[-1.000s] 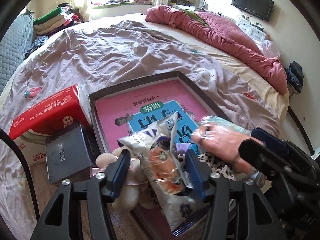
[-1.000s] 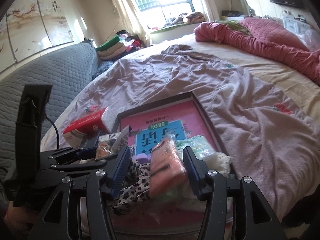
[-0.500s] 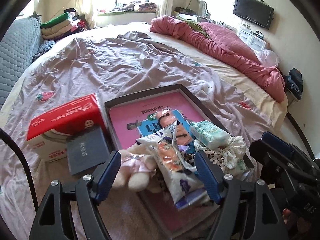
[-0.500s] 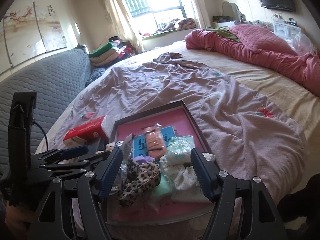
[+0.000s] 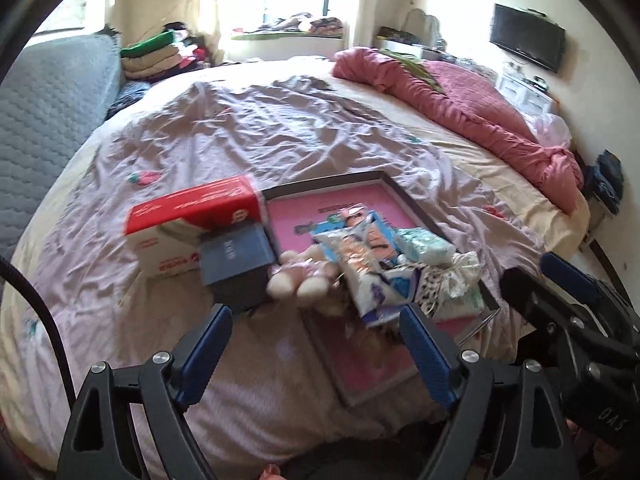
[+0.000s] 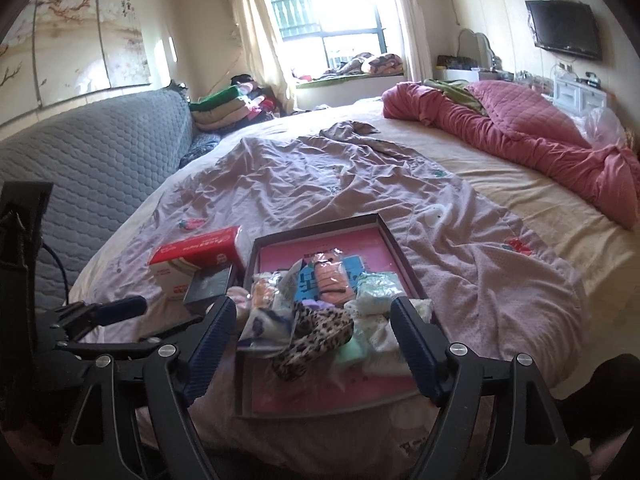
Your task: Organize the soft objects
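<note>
Soft objects (image 6: 316, 312) heaped in tray (image 6: 384, 228), both tongs just opening, empty, angled down.

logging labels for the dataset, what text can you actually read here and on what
"OAS": right gripper, on its body at the left wrist view's edge, seen upside down.
Red and white tissue box: white and red print, too blurred.
Dark box: pale characters, unreadable.
Pink tray: Chinese print, too small.
Snack packet: illegible.

One tray (image 6: 394, 245) at lower centre; one red tissue box (image 6: 192, 254) and one dark box (image 6: 208, 286) to its left; one plush toy (image 5: 298, 276); one leopard-print cloth (image 6: 316, 332); two snack packets (image 5: 362, 264).
</note>
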Available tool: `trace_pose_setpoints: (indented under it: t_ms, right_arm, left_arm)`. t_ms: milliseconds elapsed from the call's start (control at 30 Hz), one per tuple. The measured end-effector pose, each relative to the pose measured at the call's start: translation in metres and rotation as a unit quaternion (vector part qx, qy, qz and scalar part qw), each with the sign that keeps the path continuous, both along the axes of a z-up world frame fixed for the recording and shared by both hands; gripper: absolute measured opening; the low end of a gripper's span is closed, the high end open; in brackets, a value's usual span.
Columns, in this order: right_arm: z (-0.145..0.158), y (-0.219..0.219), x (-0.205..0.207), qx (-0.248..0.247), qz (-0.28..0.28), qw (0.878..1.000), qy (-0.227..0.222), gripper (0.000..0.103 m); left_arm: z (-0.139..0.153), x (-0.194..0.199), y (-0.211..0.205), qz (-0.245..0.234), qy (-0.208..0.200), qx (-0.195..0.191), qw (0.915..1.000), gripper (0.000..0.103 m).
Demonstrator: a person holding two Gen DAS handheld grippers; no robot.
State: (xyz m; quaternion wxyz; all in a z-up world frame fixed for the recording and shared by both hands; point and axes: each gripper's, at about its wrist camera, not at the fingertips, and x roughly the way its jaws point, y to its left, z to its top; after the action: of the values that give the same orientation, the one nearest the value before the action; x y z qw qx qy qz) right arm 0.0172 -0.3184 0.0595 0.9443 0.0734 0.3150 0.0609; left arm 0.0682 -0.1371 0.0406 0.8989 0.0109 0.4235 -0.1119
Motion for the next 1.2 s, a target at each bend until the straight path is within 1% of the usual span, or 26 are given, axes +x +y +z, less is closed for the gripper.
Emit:
trace_pose_setpoints:
  t_ms: [167, 333, 433, 567, 667, 867, 1200]
  right_arm:
    - [0.004, 0.008, -0.018, -0.017, 0.004, 1.0, -0.006, 0.081]
    - [0.004, 0.018, -0.029, -0.034, 0.018, 0.999, 0.011, 0.081]
    - [0.004, 0.024, -0.037, -0.04, 0.026, 0.999, 0.016, 0.081]
    - [0.004, 0.03, -0.048, -0.056, 0.037, 0.998, 0.02, 0.081]
    - [0.004, 0.03, -0.053, -0.057, 0.043, 0.997, 0.031, 0.081]
    - [0.005, 0.031, -0.061, -0.057, 0.045, 0.997, 0.036, 0.081]
    - [0.006, 0.033, -0.064, -0.054, 0.045, 0.997, 0.04, 0.081]
  left_arm:
    - [0.006, -0.02, 0.018, 0.028, -0.003, 0.002, 0.9996, 0.085]
    - [0.006, -0.043, 0.027, 0.038, 0.005, 0.009, 0.9992, 0.085]
    - [0.005, -0.056, 0.03, 0.041, 0.003, 0.01, 0.9991, 0.085]
    - [0.002, -0.069, 0.036, 0.051, 0.017, 0.005, 0.9986, 0.085]
    - [0.002, -0.076, 0.039, 0.058, 0.024, 0.007, 0.998, 0.085]
    - [0.004, -0.088, 0.039, 0.062, 0.031, 0.011, 0.9975, 0.085]
    - [0.011, -0.094, 0.037, 0.069, 0.024, 0.02, 0.9971, 0.085]
